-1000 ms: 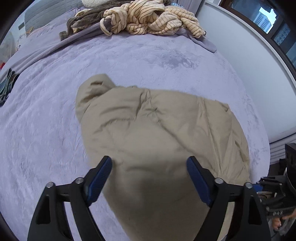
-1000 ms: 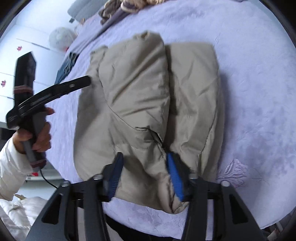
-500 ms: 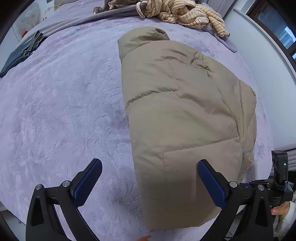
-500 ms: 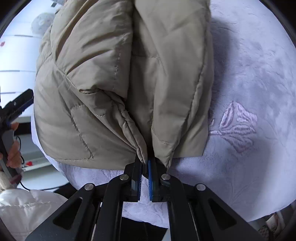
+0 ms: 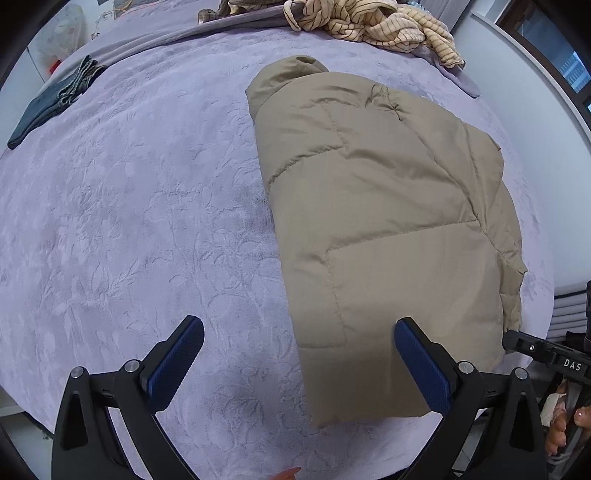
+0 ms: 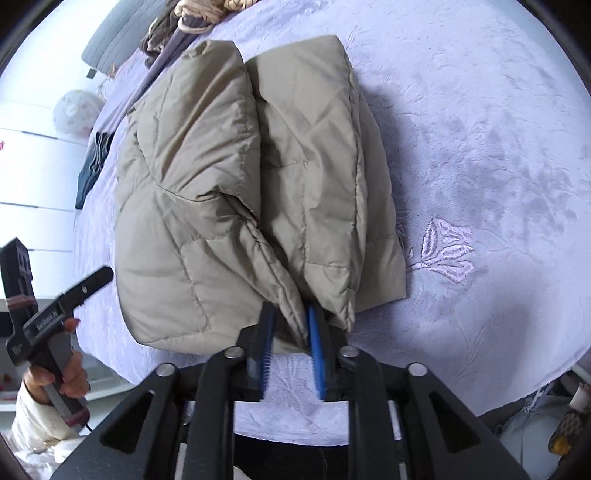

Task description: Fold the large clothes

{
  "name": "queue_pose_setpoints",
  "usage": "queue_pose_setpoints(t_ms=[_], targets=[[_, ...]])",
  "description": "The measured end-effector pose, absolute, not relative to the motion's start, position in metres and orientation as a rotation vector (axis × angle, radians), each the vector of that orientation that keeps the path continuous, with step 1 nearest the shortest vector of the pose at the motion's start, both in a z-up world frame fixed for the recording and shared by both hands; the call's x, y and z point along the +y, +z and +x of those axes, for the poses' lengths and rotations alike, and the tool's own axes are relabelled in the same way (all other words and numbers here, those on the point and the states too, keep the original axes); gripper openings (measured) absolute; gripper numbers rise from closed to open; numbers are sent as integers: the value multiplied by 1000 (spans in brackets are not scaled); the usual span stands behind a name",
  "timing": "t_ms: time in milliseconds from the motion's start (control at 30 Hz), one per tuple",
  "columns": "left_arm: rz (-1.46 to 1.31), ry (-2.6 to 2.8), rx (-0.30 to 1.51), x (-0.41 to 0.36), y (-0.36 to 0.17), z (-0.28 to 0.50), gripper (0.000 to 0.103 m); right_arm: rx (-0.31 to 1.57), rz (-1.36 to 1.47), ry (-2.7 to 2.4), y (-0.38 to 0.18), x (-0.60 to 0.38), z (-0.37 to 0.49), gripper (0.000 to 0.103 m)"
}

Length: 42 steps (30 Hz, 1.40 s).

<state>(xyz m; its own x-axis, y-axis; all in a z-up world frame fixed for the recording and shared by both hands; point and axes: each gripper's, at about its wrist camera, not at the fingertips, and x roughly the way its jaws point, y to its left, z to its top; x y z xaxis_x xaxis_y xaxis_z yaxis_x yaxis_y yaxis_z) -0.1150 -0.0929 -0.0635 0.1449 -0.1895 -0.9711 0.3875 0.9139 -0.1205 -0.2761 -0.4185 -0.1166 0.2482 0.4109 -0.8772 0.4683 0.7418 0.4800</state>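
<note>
A: Any writing you can read?

B: Only "DAS" in white letters on the black body of the right tool (image 5: 554,354), seen at the lower right edge of the left wrist view. The left tool (image 6: 66,295) also carries lettering on its side in the right wrist view, but it is too blurred to read.

A: Where is the jacket?

B: The beige puffer jacket (image 5: 388,221) lies folded lengthwise on the lavender embossed bedspread (image 5: 129,221), its hem at the near edge of the bed.

A: And the tools?

B: The left tool (image 5: 299,363) is spread wide above the bedspread, its right pad over the jacket's hem corner, pinching nothing. The right tool (image 6: 290,343) has just been opening; a fold of the hem sits between its blue pads, which stand a little apart.

A: What else lies around the jacket?

B: Beyond its collar, a striped cream garment (image 5: 373,22) is heaped. Far to the jacket's left lie folded dark jeans (image 5: 51,101). An embroidered flower (image 6: 443,254) marks the bedspread just right of the hem.
</note>
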Motion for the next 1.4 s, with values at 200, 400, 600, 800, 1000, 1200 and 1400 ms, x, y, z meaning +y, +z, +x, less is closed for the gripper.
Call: queue_pose_setpoints(t_ms=[200, 400, 600, 800, 1000, 1200, 1400], targets=[[202, -430, 1365, -77, -64, -121, 103, 1301, 780, -86, -86, -412, -275, 59], [208, -443, 1354, -61, -63, -126, 103, 1257, 782, -120, -72, -401, -284, 72], [187, -450, 1361, -47, -65, -126, 103, 1223, 782, -140, -59, -390, -280, 80], [147, -427, 1374, -43, -66, -113, 103, 1218, 789, -155, -52, -397, -265, 81], [98, -369, 1402, -58, -72, -90, 103, 1243, 781, -121, -58, -419, -240, 81], [44, -349, 1420, -83, -75, -73, 103, 1280, 775, -67, -72, -450, -207, 83], [-46, -382, 1446, -97, -85, -54, 103, 1300, 831, -26, -96, -482, -184, 84]])
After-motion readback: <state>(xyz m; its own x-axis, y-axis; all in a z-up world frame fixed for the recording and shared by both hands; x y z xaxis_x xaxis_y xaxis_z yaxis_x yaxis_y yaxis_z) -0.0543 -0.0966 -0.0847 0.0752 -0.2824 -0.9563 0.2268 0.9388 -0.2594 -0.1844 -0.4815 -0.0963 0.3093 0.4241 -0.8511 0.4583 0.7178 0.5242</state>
